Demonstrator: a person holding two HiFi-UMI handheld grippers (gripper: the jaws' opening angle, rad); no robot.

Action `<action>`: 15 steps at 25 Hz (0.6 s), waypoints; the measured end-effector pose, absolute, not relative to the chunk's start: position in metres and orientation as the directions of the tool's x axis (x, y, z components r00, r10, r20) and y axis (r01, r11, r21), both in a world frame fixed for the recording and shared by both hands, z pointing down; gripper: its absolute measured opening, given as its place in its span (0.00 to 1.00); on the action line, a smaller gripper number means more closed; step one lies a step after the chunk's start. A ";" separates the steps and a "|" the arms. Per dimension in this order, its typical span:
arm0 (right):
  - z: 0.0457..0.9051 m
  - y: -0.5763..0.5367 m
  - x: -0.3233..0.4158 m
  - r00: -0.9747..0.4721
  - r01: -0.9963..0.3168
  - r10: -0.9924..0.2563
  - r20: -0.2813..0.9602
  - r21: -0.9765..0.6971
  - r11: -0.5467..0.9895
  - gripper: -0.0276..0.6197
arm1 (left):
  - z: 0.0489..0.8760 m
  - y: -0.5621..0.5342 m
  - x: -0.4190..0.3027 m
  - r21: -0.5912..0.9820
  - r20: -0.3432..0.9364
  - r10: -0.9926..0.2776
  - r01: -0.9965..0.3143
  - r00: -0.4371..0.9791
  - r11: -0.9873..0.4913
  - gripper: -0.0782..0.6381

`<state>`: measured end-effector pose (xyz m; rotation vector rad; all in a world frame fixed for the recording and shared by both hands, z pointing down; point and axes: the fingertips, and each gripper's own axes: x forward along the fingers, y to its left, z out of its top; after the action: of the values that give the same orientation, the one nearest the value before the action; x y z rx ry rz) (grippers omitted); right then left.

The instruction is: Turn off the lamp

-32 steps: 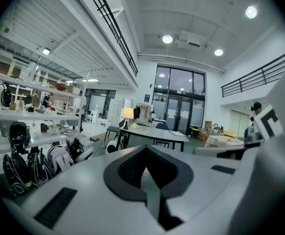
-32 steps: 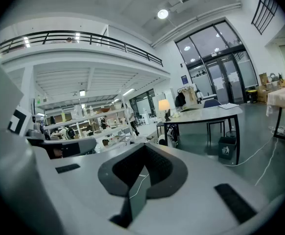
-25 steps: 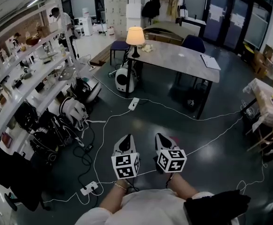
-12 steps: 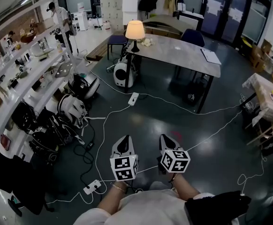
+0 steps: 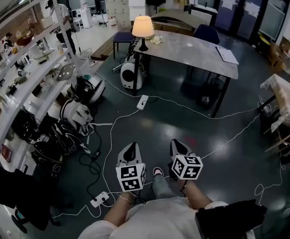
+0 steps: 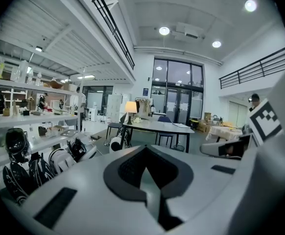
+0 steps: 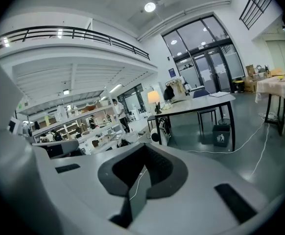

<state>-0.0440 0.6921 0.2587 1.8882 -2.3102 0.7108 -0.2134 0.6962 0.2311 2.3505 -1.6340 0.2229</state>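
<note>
The lamp [image 5: 143, 30], lit, with a cream shade and a dark stem, stands on the near-left corner of a long grey table [image 5: 195, 54] far ahead. It shows small in the left gripper view [image 6: 130, 108] and the right gripper view [image 7: 154, 98]. My left gripper [image 5: 129, 152] and right gripper [image 5: 179, 147] hang side by side low in the head view, well short of the table. Both are shut with nothing between the jaws, and both point toward the table.
White cables [image 5: 175, 103] and power strips [image 5: 142, 102] lie across the dark floor between me and the table. Shelving with helmets and bags [image 5: 77, 114] lines the left. A blue chair [image 5: 206, 33] stands behind the table. A person [image 5: 60, 15] stands far left; a smaller table [image 5: 289, 103] stands right.
I have walked forward: the table and lamp sit nearer and the floor cables have slid toward me. Both grippers stay shut and have dropped slightly. A shoe shows between them.
</note>
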 end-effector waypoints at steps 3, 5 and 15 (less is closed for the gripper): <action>0.261 0.661 -0.041 -0.249 -0.939 -0.906 0.343 -0.315 0.139 0.04 | 0.236 0.670 -0.210 0.132 0.290 -0.893 -0.938 0.345 -0.320 0.11; 0.260 0.637 -0.038 -0.254 -0.938 -0.905 0.341 -0.316 0.144 0.04 | 0.238 0.648 -0.205 0.130 0.299 -0.891 -0.940 0.341 -0.316 0.11; 0.254 0.504 -0.004 -0.293 -0.934 -0.889 0.351 -0.304 0.188 0.04 | 0.237 0.532 -0.156 0.128 0.303 -0.889 -0.939 0.343 -0.319 0.11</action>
<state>-0.0045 0.5042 0.2542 1.8077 -2.3455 0.7143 -0.1564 0.5318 0.2370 2.3298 -1.6345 0.2555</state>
